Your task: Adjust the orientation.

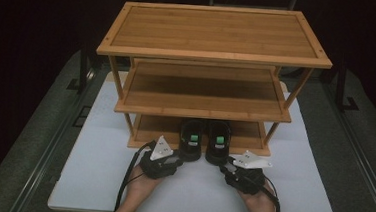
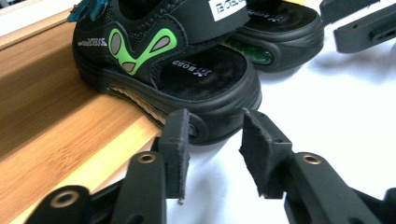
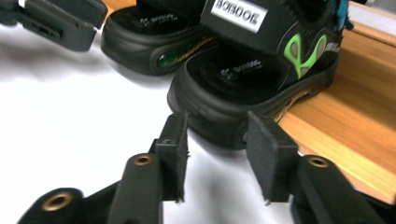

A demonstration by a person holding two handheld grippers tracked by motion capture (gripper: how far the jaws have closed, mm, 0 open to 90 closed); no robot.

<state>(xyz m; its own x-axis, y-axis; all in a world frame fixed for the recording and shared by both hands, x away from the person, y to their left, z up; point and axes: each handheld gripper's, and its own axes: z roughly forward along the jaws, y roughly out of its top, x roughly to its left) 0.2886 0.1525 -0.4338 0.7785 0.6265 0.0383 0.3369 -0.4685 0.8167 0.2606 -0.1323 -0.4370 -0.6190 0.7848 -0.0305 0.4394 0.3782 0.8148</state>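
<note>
Two black sandals with green trim stand side by side on the bottom board of a wooden shelf rack (image 1: 253, 149), their near ends sticking out over the white table. My left gripper (image 1: 181, 158) is open at the near end of the left sandal (image 1: 192, 139). In the left gripper view the left sandal (image 2: 187, 70) rests half on the board, and its rounded end sits just beyond my open left gripper (image 2: 215, 135). My right gripper (image 1: 225, 166) is open at the right sandal (image 1: 218, 140). That right sandal (image 3: 252, 79) has its end between the tips of my right gripper (image 3: 217, 133).
The rack has three wooden tiers; the middle shelf (image 1: 204, 94) and top shelf (image 1: 216, 33) are bare. The white table (image 1: 96, 165) extends to both sides and toward the person. A person's hands hold both grippers at the near edge.
</note>
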